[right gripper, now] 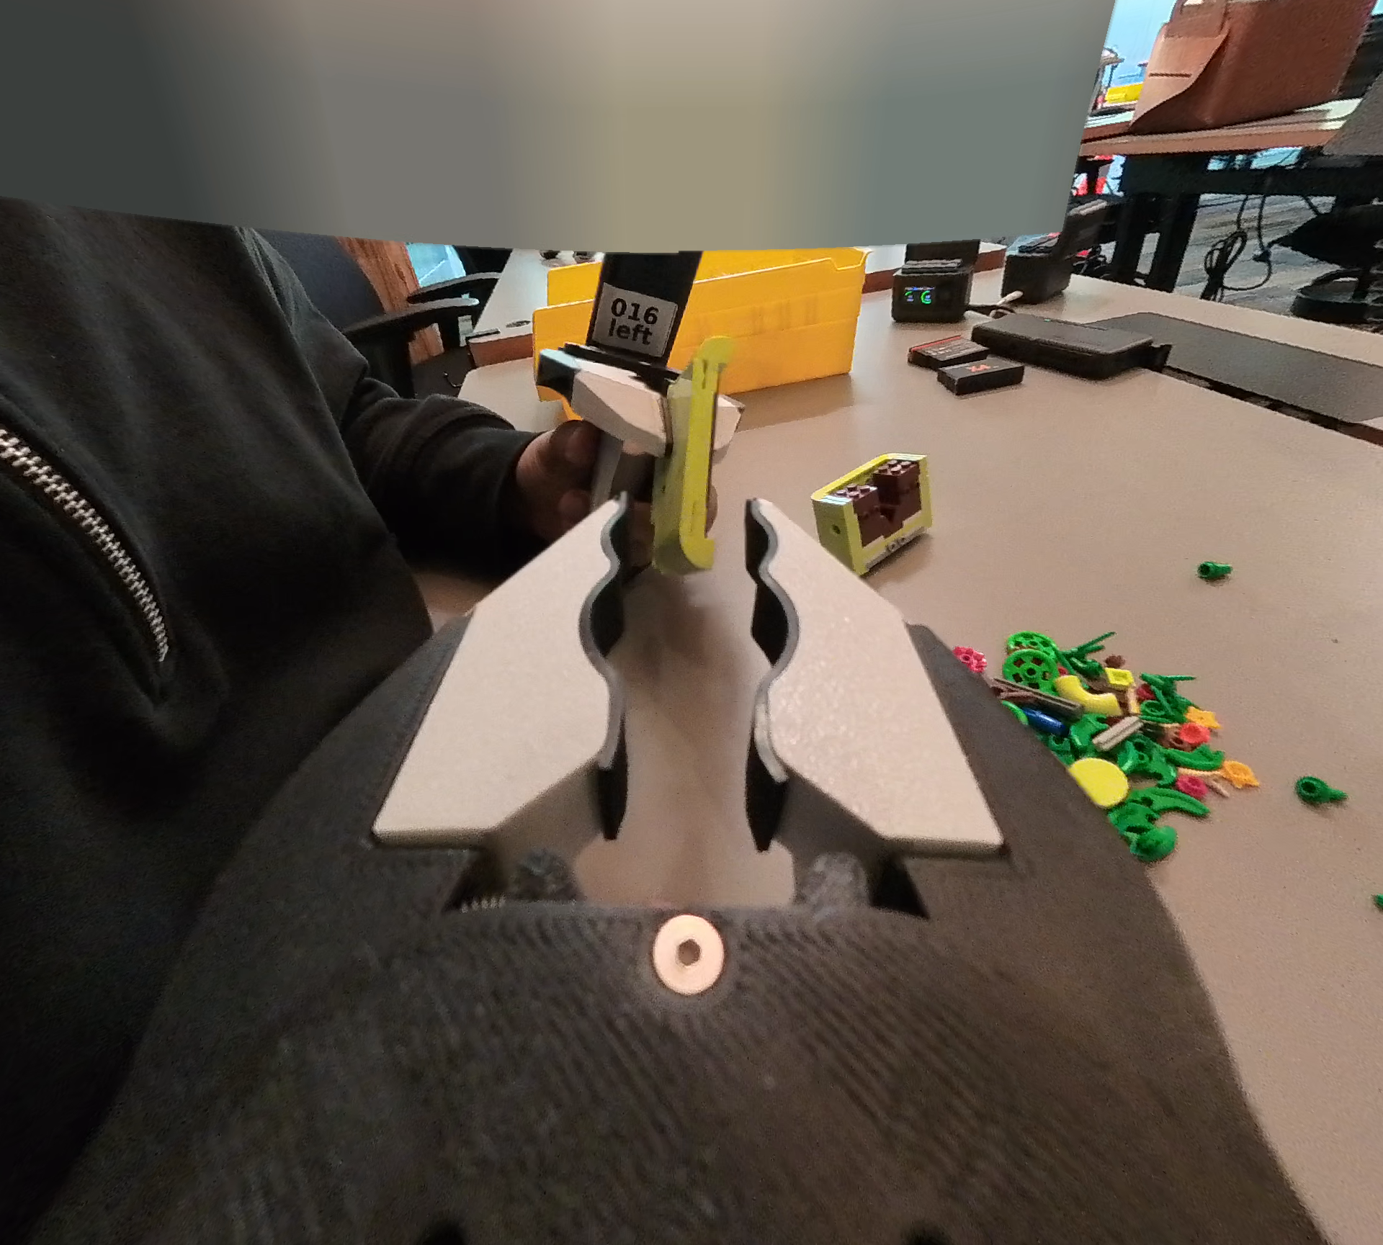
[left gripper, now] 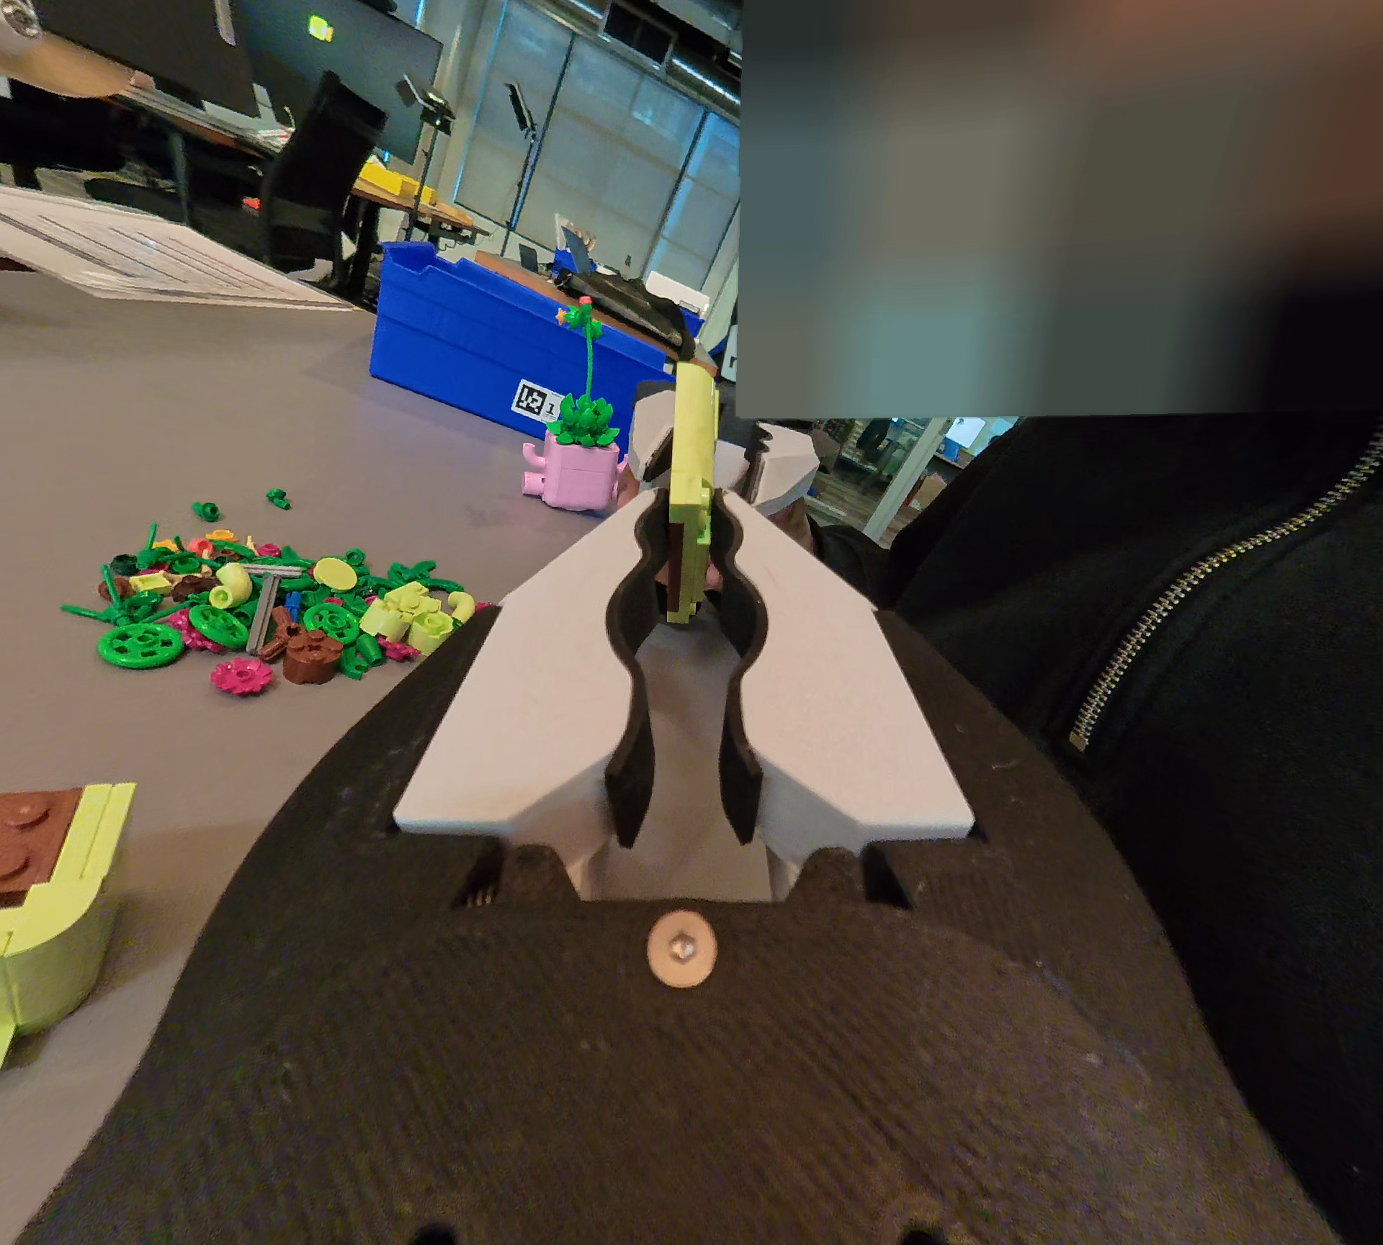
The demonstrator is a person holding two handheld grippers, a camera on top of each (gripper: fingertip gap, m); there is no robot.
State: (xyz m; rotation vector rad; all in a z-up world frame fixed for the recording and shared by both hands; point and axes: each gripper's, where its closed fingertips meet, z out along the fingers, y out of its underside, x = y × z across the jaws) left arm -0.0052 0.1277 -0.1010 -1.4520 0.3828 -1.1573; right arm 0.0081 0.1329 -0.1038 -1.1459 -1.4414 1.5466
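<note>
My left gripper [left gripper: 688, 509] is shut on a flat lime-green brick panel [left gripper: 692, 438] with a brown piece on its side, and holds it upright above the table's near edge. My right gripper [right gripper: 685, 509] is open. The panel's lower end [right gripper: 685, 483] hangs just in front of and between its fingertips; I cannot tell if they touch. In the left wrist view the right gripper [left gripper: 717, 450] faces mine, with a grey finger on each side of the panel. In the right wrist view the left gripper [right gripper: 673, 416] grips the panel's upper half.
A lime box build with brown bricks [right gripper: 875, 509] lies on the grey table [left gripper: 224, 431]. A pile of small green, pink and brown pieces [left gripper: 277, 610] lies near it. A pink pot with a green plant [left gripper: 580, 453], a blue bin [left gripper: 486, 341] and a yellow bin [right gripper: 748, 326] stand nearby. A person's black jacket [right gripper: 187, 536] is close. Both grippers' tips are close together, under 4 cm apart.
</note>
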